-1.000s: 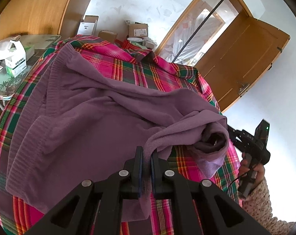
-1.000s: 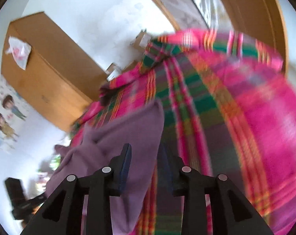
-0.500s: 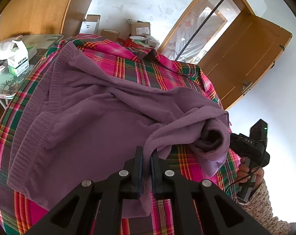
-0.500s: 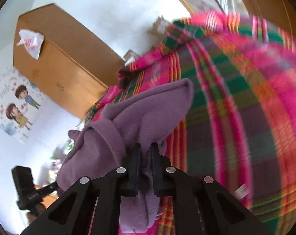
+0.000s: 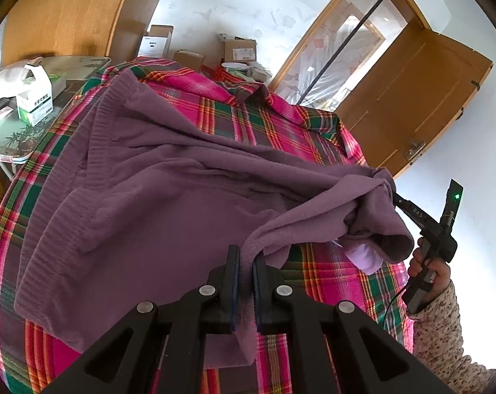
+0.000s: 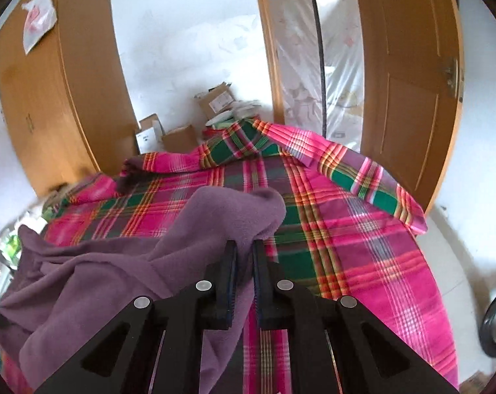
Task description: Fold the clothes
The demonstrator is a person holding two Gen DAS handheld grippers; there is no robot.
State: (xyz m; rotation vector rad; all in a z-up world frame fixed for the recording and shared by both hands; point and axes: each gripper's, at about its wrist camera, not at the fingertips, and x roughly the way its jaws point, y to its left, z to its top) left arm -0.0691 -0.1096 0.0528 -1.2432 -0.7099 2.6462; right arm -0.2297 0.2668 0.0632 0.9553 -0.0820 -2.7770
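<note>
A purple knitted sweater [image 5: 142,197] lies spread over a pink, green and red plaid cloth [image 5: 280,131] that covers a table. My left gripper [image 5: 245,256] is shut on a fold of the sweater at its near edge, lifted off the cloth. My right gripper [image 6: 245,249] is shut on another bunched part of the sweater [image 6: 228,210], raised above the plaid cloth [image 6: 362,236]. In the left wrist view the right gripper [image 5: 395,197] shows at the far right, held by a hand [image 5: 431,266], with the sweater stretched between the two grippers.
A side table [image 5: 5,138] with a white and green box [image 5: 34,98] stands at the left. Cardboard boxes [image 5: 241,49] sit on the floor behind. A wooden wardrobe [image 6: 51,98] and an open wooden door [image 6: 408,82] flank the table.
My right gripper has shut on the sweater and pulled it up and outward to the right. The fabric now stretches tauter between the grippers. The left gripper keeps its hold.
</note>
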